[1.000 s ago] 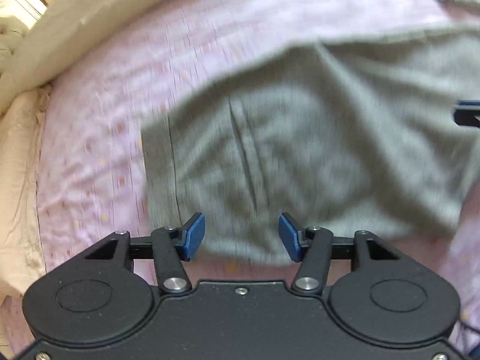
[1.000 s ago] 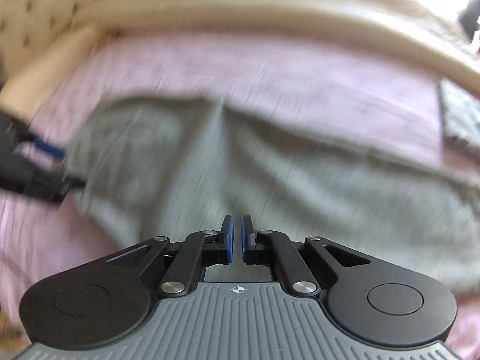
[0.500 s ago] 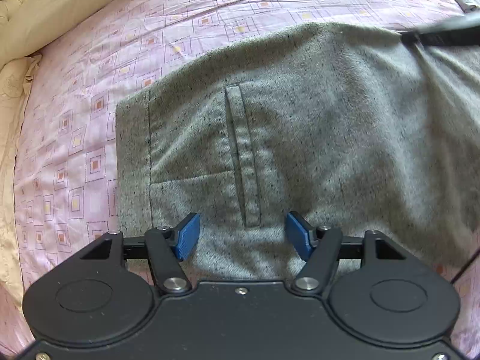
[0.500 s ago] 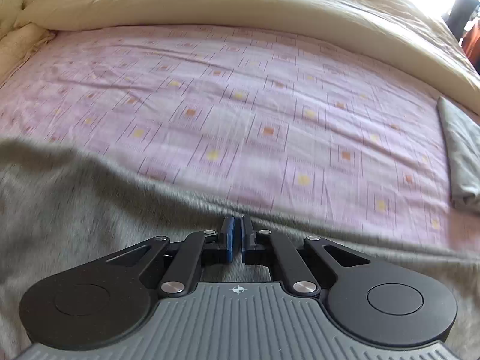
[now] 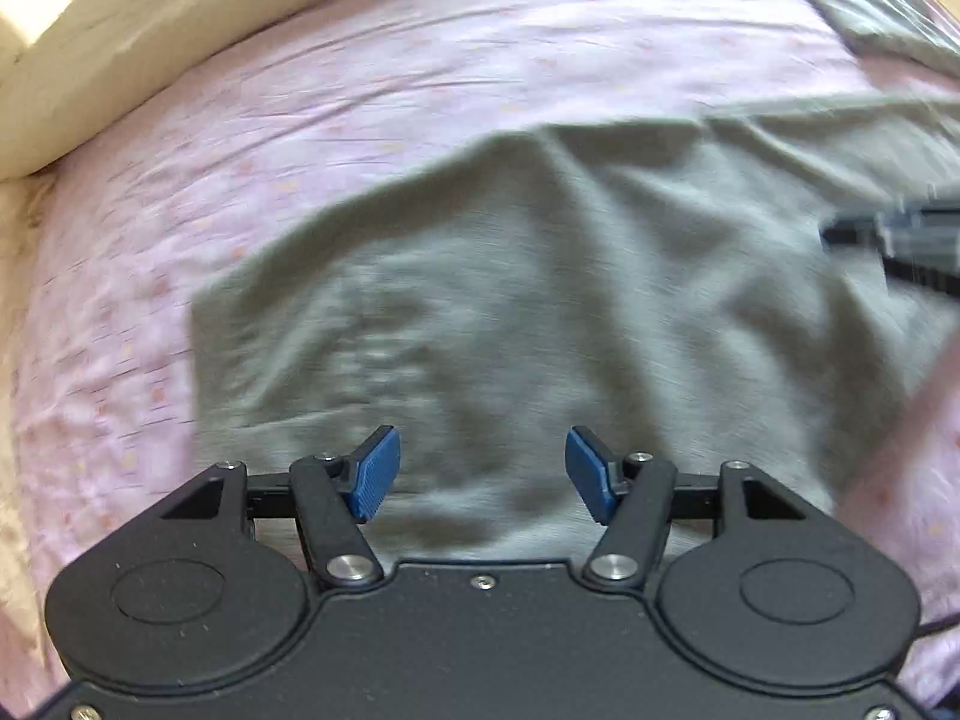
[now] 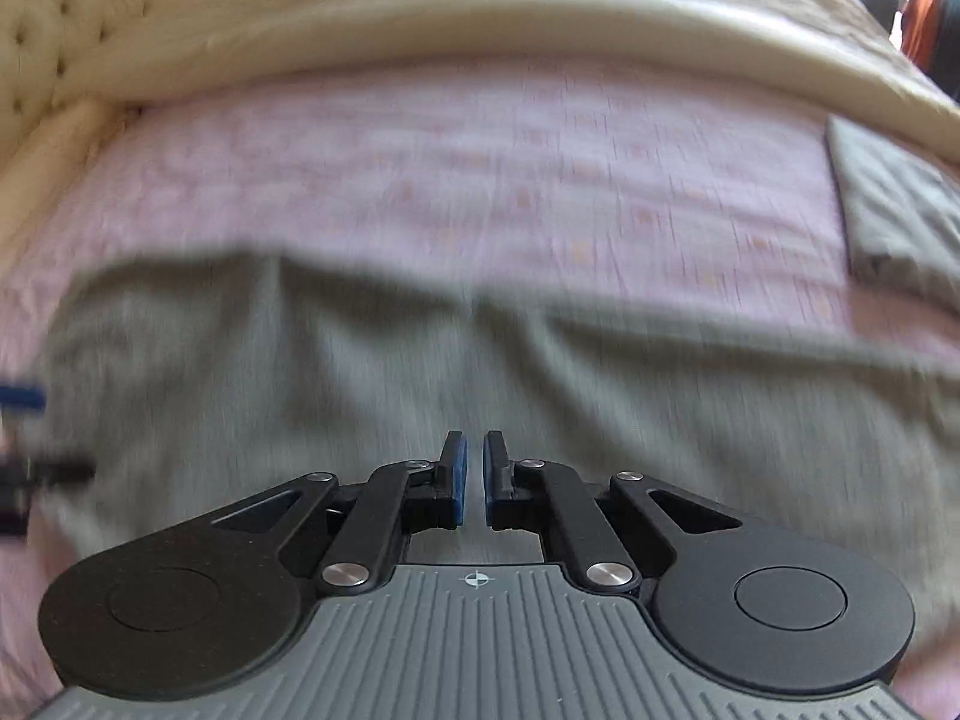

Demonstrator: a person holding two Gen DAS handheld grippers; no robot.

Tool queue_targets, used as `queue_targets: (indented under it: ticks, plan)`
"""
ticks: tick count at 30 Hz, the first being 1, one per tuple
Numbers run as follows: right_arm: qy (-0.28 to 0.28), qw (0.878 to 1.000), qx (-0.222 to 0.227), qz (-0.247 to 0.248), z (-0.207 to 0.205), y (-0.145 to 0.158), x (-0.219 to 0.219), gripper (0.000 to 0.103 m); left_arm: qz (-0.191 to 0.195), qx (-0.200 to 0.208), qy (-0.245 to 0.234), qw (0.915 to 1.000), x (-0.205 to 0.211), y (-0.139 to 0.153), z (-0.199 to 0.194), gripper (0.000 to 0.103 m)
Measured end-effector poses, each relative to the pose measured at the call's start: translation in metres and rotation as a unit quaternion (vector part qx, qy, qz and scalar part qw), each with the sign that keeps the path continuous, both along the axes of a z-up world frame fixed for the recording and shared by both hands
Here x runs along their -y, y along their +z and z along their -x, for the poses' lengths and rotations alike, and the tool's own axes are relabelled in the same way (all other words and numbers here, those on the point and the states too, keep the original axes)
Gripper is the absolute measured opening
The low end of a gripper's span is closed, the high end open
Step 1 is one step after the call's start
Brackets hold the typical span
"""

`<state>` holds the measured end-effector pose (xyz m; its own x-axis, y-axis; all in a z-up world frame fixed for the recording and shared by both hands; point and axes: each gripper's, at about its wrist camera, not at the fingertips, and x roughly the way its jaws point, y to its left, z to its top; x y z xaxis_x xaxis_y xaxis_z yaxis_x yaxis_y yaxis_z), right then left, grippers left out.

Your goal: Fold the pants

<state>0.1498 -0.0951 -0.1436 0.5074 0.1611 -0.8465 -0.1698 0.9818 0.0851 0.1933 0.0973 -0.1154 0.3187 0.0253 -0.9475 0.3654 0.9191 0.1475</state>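
Note:
Grey pants (image 5: 540,300) lie spread on a pink patterned bed sheet (image 5: 420,78), blurred by motion. My left gripper (image 5: 477,474) hovers over the near part of the pants. Its blue pads stand wide apart, the jaws are closing, and nothing is pinched between them. In the right wrist view my right gripper (image 6: 474,474) is shut above the pants (image 6: 360,372), with no cloth seen between its pads. The right gripper (image 5: 900,240) also shows at the right edge of the left wrist view. At the left edge of the right wrist view is the left gripper (image 6: 24,438).
A folded grey cloth (image 6: 888,216) lies on the sheet at the far right, also seen as the cloth (image 5: 870,0) at the top right. A cream duvet (image 6: 480,18) runs along the far side, with a tufted headboard (image 6: 60,30) at the left.
Both views have swung since half a second ago. The right gripper has drawn back from the pants' far edge, so more grey cloth lies ahead of it. A raised crease now runs up the pants.

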Motion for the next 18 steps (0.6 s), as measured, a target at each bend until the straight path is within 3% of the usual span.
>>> queue_targets:
  ticks: [2, 5, 6, 9, 12, 14, 18]
  plan:
    - [-0.001, 0.999, -0.035, 0.035, 0.028, -0.014, 0.010, 0.006, -0.013, -0.009, -0.017, 0.9997, 0.008, -0.012, 0.009, 0.066]
    - [-0.011, 0.998, -0.034, 0.043, 0.059, -0.013, 0.028, 0.006, -0.066, -0.055, -0.019, 0.9962, 0.012, -0.039, 0.022, 0.066]
    - [-0.016, 0.998, -0.039, 0.044, 0.063, -0.009, 0.034, 0.006, -0.065, -0.051, -0.011, 0.9965, 0.009, -0.042, 0.026, 0.068]
    - [-0.069, 0.997, -0.020, 0.030, 0.076, 0.007, 0.059, 0.006, -0.059, -0.045, 0.019, 0.9971, 0.005, -0.033, 0.028, 0.067]
    - [-0.153, 0.988, 0.012, -0.001, 0.086, 0.020, 0.100, 0.007, -0.058, -0.025, 0.053, 0.9966, 0.008, -0.018, 0.029, 0.065]
    - [-0.196, 0.980, 0.017, -0.020, 0.089, 0.023, 0.132, 0.022, -0.060, -0.008, 0.069, 0.9958, 0.018, -0.008, 0.030, 0.065]
    - [-0.230, 0.972, 0.029, -0.030, 0.097, 0.020, 0.195, 0.031, -0.060, 0.016, 0.087, 0.9942, 0.059, 0.008, 0.037, 0.065]
